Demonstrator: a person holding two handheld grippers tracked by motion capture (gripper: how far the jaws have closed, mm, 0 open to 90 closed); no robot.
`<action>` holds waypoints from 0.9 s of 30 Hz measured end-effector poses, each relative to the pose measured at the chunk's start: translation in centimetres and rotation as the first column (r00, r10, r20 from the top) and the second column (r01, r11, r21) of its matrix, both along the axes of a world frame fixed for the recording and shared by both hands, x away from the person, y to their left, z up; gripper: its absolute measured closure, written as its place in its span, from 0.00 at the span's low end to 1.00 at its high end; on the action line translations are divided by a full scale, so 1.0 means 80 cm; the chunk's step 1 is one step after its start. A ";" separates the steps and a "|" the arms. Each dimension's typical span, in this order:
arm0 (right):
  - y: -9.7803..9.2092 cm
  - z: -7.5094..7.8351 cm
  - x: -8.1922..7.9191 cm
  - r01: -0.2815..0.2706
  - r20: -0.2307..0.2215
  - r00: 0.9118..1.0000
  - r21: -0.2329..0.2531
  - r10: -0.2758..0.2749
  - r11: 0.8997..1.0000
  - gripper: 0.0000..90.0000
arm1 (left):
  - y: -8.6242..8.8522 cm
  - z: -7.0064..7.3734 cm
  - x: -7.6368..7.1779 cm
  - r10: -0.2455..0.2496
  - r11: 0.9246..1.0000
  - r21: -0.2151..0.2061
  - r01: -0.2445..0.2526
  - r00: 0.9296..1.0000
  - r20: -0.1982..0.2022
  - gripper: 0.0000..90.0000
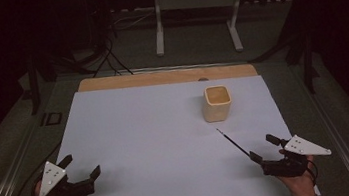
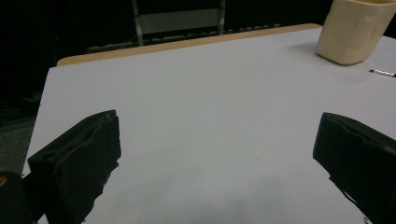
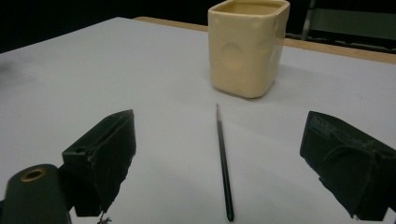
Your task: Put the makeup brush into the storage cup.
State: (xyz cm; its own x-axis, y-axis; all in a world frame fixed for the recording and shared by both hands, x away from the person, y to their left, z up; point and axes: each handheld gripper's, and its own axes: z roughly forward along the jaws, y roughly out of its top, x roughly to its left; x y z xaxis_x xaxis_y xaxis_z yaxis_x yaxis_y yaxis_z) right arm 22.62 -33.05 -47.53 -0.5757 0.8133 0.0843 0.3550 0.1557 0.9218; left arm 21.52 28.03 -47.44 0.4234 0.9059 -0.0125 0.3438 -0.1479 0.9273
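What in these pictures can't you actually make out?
- Inside of the cream cup: in the high view and the right gripper view its walls hide the bottom, so whether it holds anything is unknown.
- The pencil: too thin and dark to tell its make; in the left gripper view the right edge cuts it off.
- The room behind the table: too dark.

Dim, murky frames: the white sheet point(image 1: 168, 144) glows softly, surroundings near black, close jaws perhaps slightly blurred.

The tabletop point(image 1: 141, 132) lay bare between both grippers. Ahead of the right gripper point(image 1: 265, 151), only the pencil point(image 1: 233, 144) and, beyond it, the cup point(image 1: 217, 103) obstructed passage; the left gripper point(image 1: 81, 166) faced open surface.
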 end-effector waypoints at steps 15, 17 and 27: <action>0.001 -0.002 0.000 -0.005 -0.007 1.000 -0.013 0.005 1.000 0.11 | -0.002 0.000 0.000 -0.009 1.000 0.004 0.009 1.000 0.001 0.02; 0.002 -0.001 0.000 -0.007 -0.006 1.000 -0.010 0.007 1.000 0.11 | -0.003 -0.001 0.001 -0.008 1.000 0.010 0.008 1.000 -0.008 0.02; 0.003 -0.001 0.002 -0.008 -0.009 1.000 -0.010 0.008 1.000 0.11 | -0.004 -0.001 0.002 -0.012 1.000 0.015 0.012 1.000 -0.007 0.02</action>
